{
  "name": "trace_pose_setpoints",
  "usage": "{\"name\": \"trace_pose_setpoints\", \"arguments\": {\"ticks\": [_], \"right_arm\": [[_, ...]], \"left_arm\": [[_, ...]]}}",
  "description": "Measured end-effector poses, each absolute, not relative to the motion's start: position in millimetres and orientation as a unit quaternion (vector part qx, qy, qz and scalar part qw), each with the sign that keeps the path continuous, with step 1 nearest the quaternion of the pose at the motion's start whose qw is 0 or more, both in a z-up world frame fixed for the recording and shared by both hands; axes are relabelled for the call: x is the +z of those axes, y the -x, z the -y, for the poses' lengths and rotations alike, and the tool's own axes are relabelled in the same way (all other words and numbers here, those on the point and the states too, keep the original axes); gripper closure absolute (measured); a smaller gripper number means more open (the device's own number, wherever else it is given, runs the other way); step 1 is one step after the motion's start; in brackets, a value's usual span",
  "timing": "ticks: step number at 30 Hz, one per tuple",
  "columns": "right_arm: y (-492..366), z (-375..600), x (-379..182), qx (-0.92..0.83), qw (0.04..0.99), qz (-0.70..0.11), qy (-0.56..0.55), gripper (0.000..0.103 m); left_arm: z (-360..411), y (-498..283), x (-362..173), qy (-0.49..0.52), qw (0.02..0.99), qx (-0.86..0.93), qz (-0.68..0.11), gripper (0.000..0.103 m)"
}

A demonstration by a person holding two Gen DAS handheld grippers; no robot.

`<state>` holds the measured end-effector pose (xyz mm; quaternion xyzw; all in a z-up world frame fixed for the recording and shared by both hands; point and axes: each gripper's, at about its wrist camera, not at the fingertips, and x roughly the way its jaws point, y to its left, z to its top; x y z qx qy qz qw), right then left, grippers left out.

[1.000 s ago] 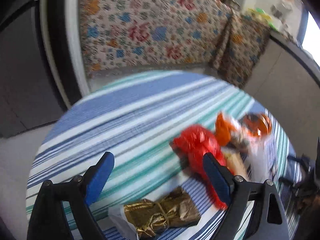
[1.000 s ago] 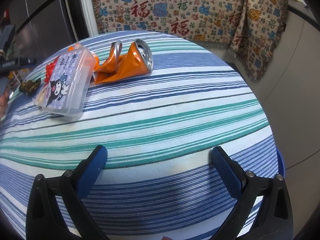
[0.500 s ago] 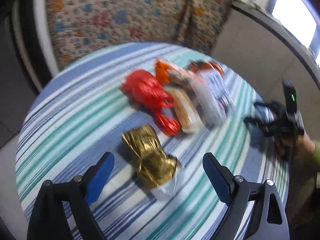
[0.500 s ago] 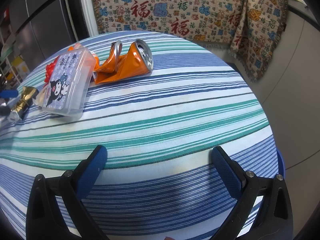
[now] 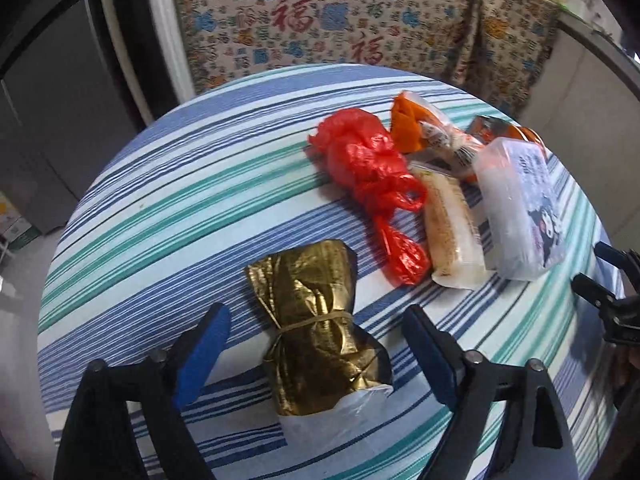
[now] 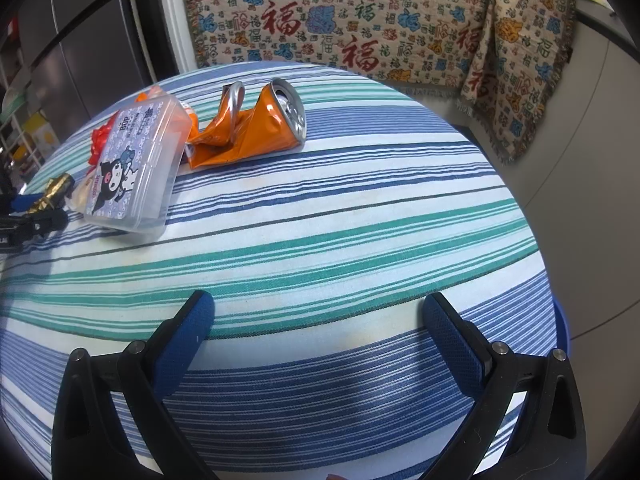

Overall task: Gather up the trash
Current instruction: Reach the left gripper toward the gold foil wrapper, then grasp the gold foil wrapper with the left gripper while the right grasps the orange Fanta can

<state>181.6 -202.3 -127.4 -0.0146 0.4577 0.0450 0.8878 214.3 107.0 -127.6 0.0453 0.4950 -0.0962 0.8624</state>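
Observation:
A gold foil wrapper [image 5: 316, 320], tied with a rubber band, lies on the striped tablecloth between the fingers of my left gripper [image 5: 314, 316]. Its jaws are closing, with gaps still showing on both sides of the wrapper. Beyond it lie a red plastic bag [image 5: 364, 168], a white-wrapped snack bar [image 5: 448, 224], an orange wrapper [image 5: 408, 124] and a clear plastic box [image 5: 520, 208] with a cartoon lid. A crushed orange can [image 6: 252, 128] lies next to the box [image 6: 136, 164]. My right gripper [image 6: 316, 312] hangs open over bare cloth near the table's edge, nothing between its fingers.
The round table [image 5: 180, 200] carries a blue, white and green striped cloth. Behind it stands a seat under a patterned throw [image 5: 320, 20]. Grey cabinet doors [image 5: 48, 120] rise at the left. A blue rim [image 6: 562, 332] shows below the table's right edge.
The left gripper has swung over the table and come down at the gold wrapper, which now lies between its fingers; the fingers stand closer together. The right gripper has not moved.

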Motion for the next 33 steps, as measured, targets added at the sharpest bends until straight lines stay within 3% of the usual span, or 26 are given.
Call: {"name": "trace_pose_setpoints", "arguments": {"ticks": [1,3,5,14,20,23,25,33], "right_arm": [[-181.6,202.4,-127.4,0.045,0.888,-0.458,0.014,0.0],[-181.7,202.0,-127.4,0.045,0.888,-0.458,0.015,0.0],[-181.7,202.0,-127.4,0.045,0.888,-0.458,0.015,0.0],[-181.8,202.0,-127.5,0.045,0.888,-0.458,0.015,0.0],[-181.6,202.4,-127.4,0.045,0.888,-0.458,0.015,0.0],[-181.5,202.4,-127.5,0.045,0.888,-0.458,0.015,0.0],[-181.5,202.4,-127.5,0.045,0.888,-0.458,0.015,0.0],[-181.6,202.4,-127.5,0.045,0.888,-0.458,0.015,0.0]], "left_arm": [[-106.9,-211.8,-126.2,-0.044,0.866,-0.091,-0.489,0.042],[-106.1,-204.8,-124.0,-0.032,0.869,-0.094,-0.484,0.053],[-104.9,-195.2,-123.7,-0.019,0.87,-0.093,-0.483,0.057],[-88.1,-123.2,-119.3,0.028,0.882,-0.047,-0.468,0.057],[-65.6,-115.7,-126.8,-0.013,0.891,-0.028,-0.452,0.049],[-62.8,-116.5,-129.1,-0.015,0.895,-0.026,-0.446,0.036],[-63.8,-116.3,-131.0,-0.013,0.894,-0.015,-0.447,0.021],[-67.2,-117.0,-133.4,-0.006,0.893,-0.006,-0.451,0.011]]}}
